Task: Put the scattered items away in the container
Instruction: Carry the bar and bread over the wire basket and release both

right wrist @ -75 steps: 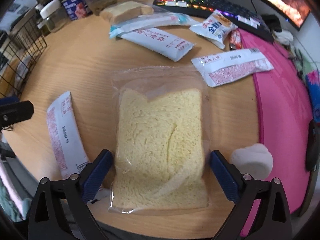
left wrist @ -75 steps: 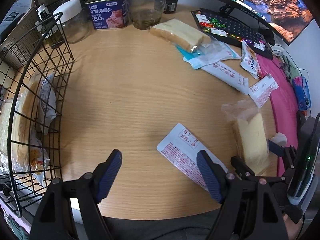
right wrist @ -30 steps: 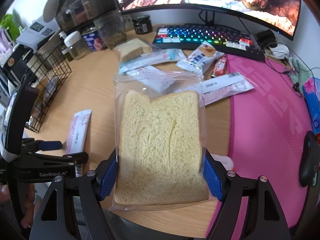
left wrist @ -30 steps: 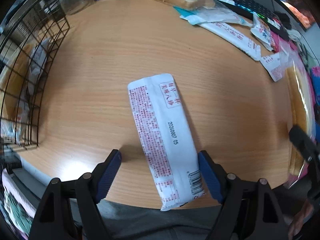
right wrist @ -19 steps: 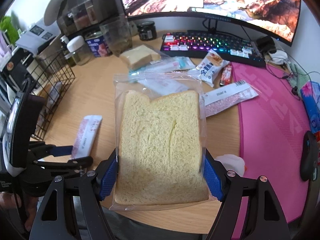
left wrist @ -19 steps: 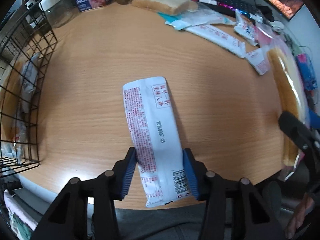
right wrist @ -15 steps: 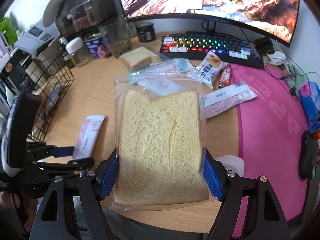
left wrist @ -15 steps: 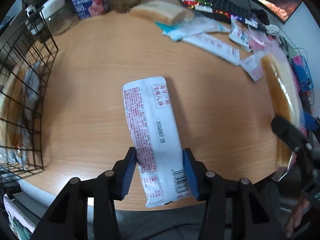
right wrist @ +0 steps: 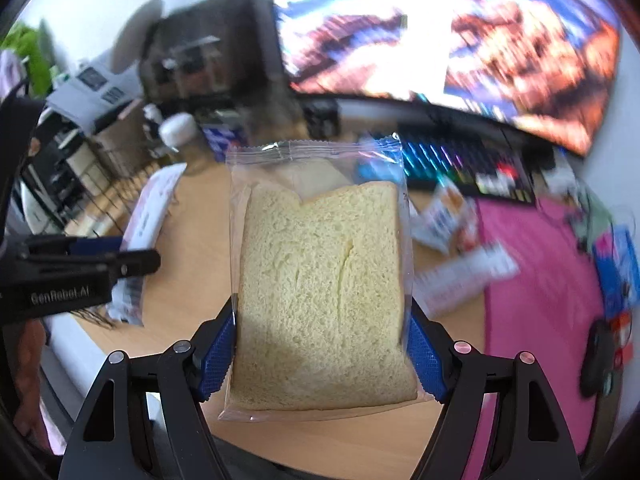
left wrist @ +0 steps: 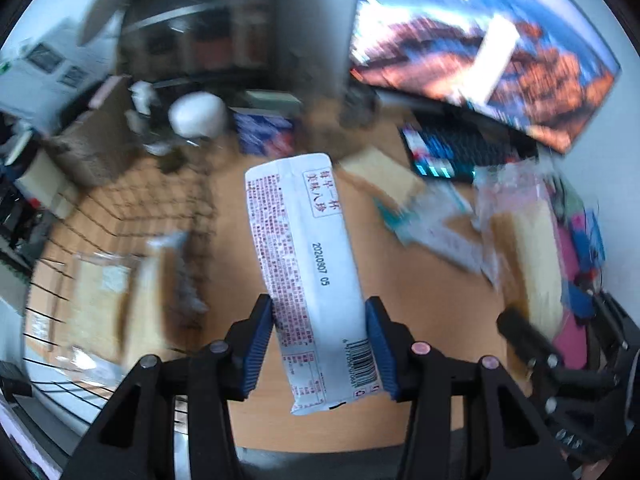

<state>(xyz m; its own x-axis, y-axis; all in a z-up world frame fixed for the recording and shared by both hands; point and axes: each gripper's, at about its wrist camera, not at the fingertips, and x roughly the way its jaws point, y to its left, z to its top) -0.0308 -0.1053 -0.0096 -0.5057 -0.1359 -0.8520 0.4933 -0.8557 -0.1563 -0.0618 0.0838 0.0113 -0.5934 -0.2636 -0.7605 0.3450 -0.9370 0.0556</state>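
We read only a few markings. On the long white sachet (left wrist: 312,276) clamped in our left gripper (left wrist: 319,344), a black date code says "20240807 05". A red-framed box near its top holds Chinese characters, and a barcode sits near its bottom; the small red print is too fine to read. Our left gripper's black body shows "GenRobot.AI" in the right wrist view.

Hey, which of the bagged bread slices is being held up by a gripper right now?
The clear-bagged white bread slice clamped in the right gripper; another bagged bread slice lies on the wooden desk.
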